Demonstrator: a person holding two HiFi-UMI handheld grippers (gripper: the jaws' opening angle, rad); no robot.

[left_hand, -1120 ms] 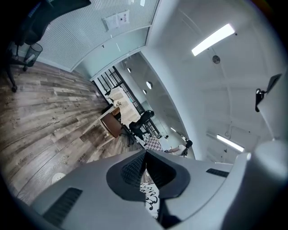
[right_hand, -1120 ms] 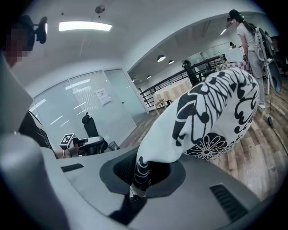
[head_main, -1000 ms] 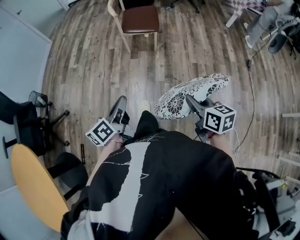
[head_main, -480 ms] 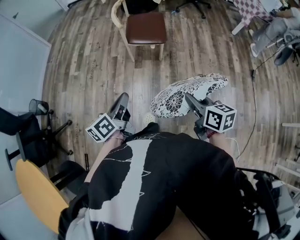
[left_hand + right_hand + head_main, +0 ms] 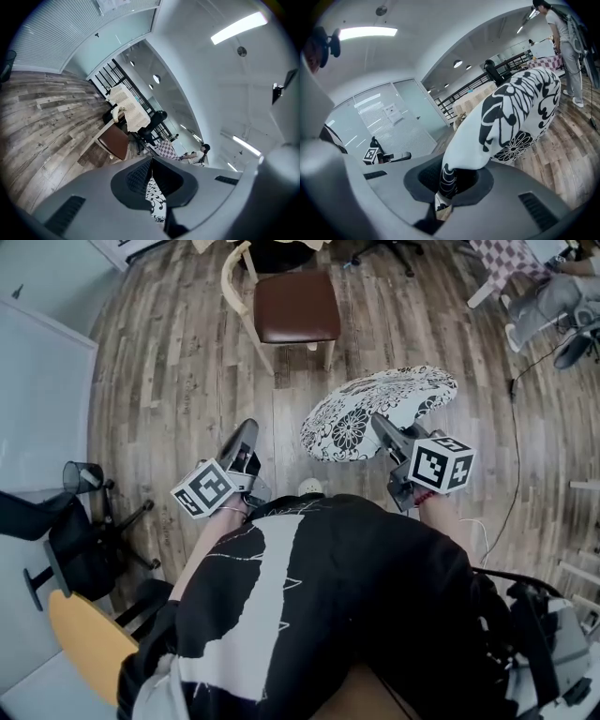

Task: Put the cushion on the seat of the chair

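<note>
1. The right gripper (image 5: 382, 432) is squeezed shut on the cushion (image 5: 380, 412). Its two jaws pinch the edge of the cushion nearest the person. In the right gripper view, a fold of the cloth sits right between the jaws of the right gripper (image 5: 450, 180).
2. The cushion (image 5: 511, 117) is white with black flowers and swirls. It sticks out from the jaw tips toward the chair (image 5: 295, 307). It hangs up in the air and touches only the jaws.
3. The chair has a brown seat and a light wooden frame. The cushion is well apart from the chair, on the person's side of it. In the head view it is a little to the right of the chair. It is not on the seat yet.
4. The left gripper (image 5: 244, 437) has its jaws closed together with nothing in them. It is also on the person's side of the chair, well apart from it. It does not touch the cushion.
5. In the left gripper view, the chair (image 5: 115, 140) shows past the tips of the left gripper (image 5: 151, 164). A bit of the cushion (image 5: 157, 206) peeks out under the jaws.
6. A dark mesh bin (image 5: 82, 474) stands on the wood floor (image 5: 187, 362). It is far to the left of the chair, nearer the person. I cannot tell what is inside it.
</note>
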